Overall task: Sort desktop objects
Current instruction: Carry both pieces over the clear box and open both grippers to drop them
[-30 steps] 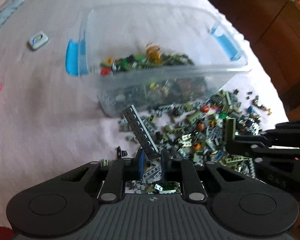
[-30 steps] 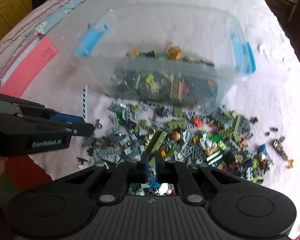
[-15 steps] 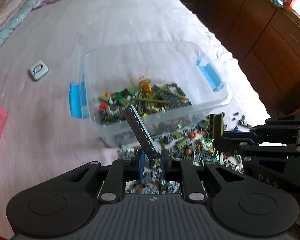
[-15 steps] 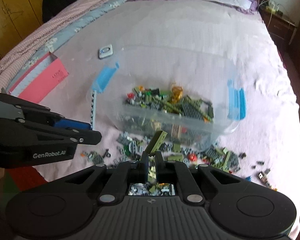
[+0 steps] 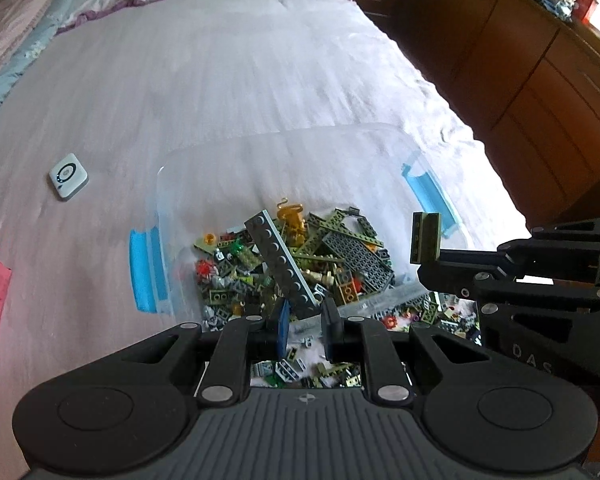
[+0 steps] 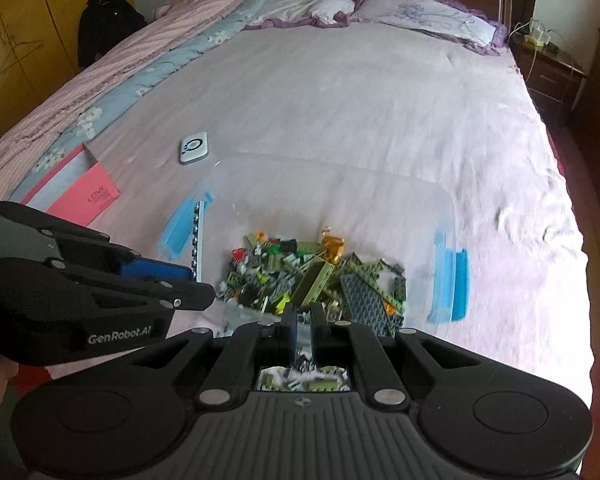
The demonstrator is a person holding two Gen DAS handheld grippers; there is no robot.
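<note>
A clear plastic bin [image 5: 168,200] with blue latches sits on the bed, partly filled with small building bricks [image 5: 340,256]. My left gripper [image 5: 305,314] is shut on a long dark grey studded brick [image 5: 280,264], held above the bin's near edge. My right gripper [image 6: 303,312] is shut on an olive green brick [image 6: 312,282], also above the bin's near side. The olive brick also shows in the left wrist view [image 5: 425,238]. The grey brick also shows edge-on in the right wrist view [image 6: 196,240]. Loose bricks [image 5: 432,312] lie on the bedsheet below the grippers.
A small white device [image 5: 68,176] lies on the sheet left of the bin. A pink box [image 6: 82,190] lies further left. Pillows [image 6: 420,16] sit at the bed's head. A wooden cabinet [image 5: 540,80] runs along the right side.
Both grippers have risen from the loose brick pile, each carrying its brick, and now look down into the bin from above its near edge.
</note>
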